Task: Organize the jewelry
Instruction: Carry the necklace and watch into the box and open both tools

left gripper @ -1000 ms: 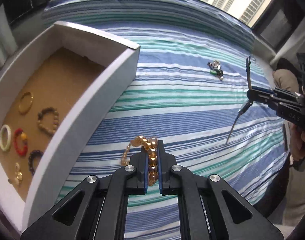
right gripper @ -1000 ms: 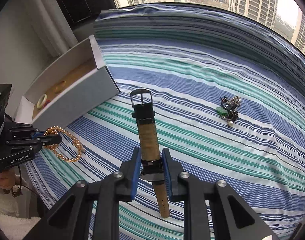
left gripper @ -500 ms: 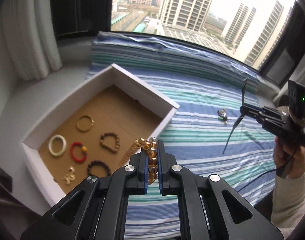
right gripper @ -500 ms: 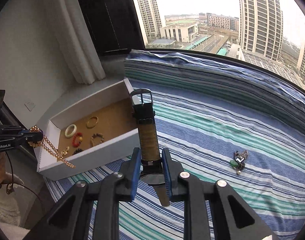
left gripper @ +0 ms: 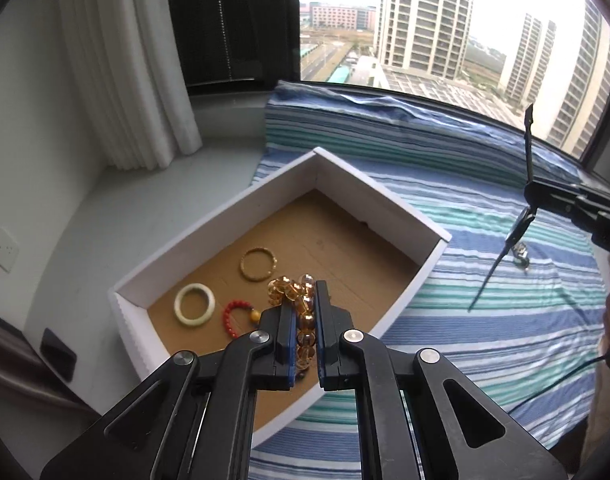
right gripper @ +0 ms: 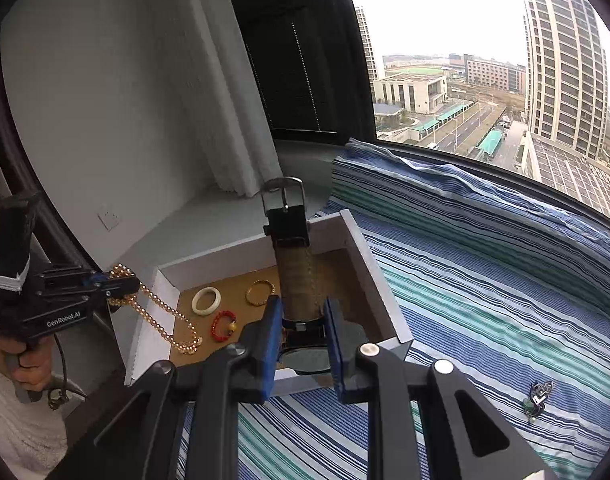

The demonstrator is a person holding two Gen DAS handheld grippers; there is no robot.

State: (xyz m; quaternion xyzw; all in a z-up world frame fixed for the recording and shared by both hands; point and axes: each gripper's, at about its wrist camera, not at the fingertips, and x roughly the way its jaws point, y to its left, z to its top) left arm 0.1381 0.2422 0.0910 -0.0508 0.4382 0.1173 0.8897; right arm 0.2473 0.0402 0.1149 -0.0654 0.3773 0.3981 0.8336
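The left tongs (left gripper: 305,320) are clamped narrow on an amber bead strand (left gripper: 301,308), held above the near end of the box (left gripper: 385,204). In the right wrist view the strand (right gripper: 161,308) hangs from them in a long slack loop whose low end reaches the box floor. It looks light and limp, so it will likely swing and pool where it lands; the smooth round beads could roll in the grip, so pinching across several beads seems safest.

The right tongs (right gripper: 303,336) hold a watch (right gripper: 295,280) by its case, the strap standing stiffly upward, buckle on top, over the box. The case is the firm place to grip; the strap would probably flex.

Rings and bracelets (left gripper: 257,264) lie in the box. A small trinket (right gripper: 537,398) remains on the striped bed (right gripper: 505,300).
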